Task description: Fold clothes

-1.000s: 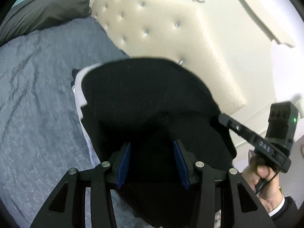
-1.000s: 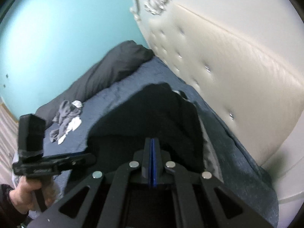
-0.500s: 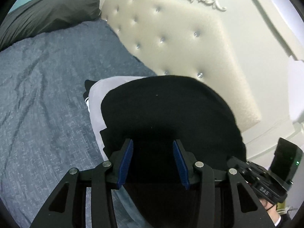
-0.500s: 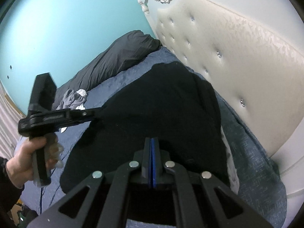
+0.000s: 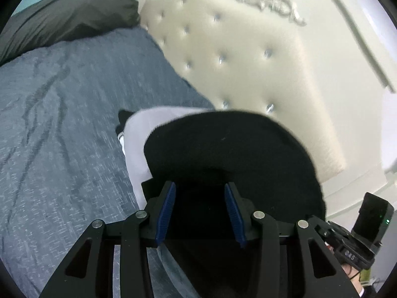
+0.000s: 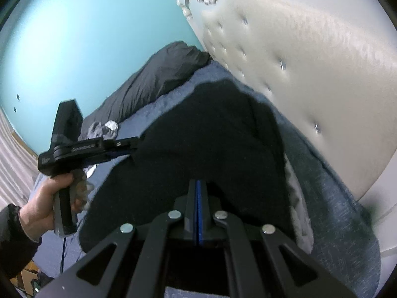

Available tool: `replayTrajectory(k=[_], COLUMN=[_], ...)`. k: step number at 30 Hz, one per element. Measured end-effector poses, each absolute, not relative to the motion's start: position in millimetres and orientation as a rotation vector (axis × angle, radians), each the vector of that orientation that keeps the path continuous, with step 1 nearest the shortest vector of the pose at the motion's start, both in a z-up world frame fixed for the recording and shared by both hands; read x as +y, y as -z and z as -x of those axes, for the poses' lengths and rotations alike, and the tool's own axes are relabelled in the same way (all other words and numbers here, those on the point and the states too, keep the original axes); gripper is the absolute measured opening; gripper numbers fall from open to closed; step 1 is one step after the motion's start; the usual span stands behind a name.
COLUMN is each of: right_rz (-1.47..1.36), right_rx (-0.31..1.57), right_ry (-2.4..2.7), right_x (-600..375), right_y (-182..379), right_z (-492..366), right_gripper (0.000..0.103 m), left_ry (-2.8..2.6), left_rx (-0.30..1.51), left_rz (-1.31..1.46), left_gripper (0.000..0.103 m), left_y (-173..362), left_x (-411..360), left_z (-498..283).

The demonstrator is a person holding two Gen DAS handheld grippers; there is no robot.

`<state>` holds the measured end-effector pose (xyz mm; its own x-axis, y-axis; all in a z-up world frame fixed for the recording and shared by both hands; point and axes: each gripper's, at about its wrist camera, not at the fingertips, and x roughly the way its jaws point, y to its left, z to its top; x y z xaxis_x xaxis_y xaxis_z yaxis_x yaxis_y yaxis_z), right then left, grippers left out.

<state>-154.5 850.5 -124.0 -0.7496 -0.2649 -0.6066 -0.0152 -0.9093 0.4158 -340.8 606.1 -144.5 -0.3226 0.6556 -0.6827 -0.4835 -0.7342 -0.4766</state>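
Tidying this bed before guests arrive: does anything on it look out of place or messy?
Yes. A crumpled grey and white garment lies unfolded on the blue bedspread, beside the dark pillow. Nearer, the black garment covers a white garment whose edge sticks out.

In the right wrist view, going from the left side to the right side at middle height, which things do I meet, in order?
Person's hand holding the left gripper → black garment → blue-grey bedspread → cream tufted headboard.
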Motion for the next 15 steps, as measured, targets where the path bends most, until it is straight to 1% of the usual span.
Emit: replayTrajectory(k=[4, 7, 11, 15], right_rz=[-0.999, -1.01, -1.085, -1.21], right_rx=[-0.564, -0.524, -0.487, -0.511], right_ry=[2.781, 2.793, 2.79, 2.789], right_x=[857, 862, 864, 876], right_y=[98, 84, 87, 112], right_z=[161, 181, 207, 227], right_gripper=[0.0, 0.0, 0.0, 0.0], left_ry=[-2.058, -2.013, -1.997, -1.993], left_rx=[-0.223, -0.195, -0.13, -0.1], left_rz=[1.159, 1.153, 1.147, 1.148], left_gripper=[0.046, 0.046, 0.046, 0.046], left_y=[132, 133, 138, 148], left_x=[599, 604, 612, 617], left_z=[316, 293, 271, 264])
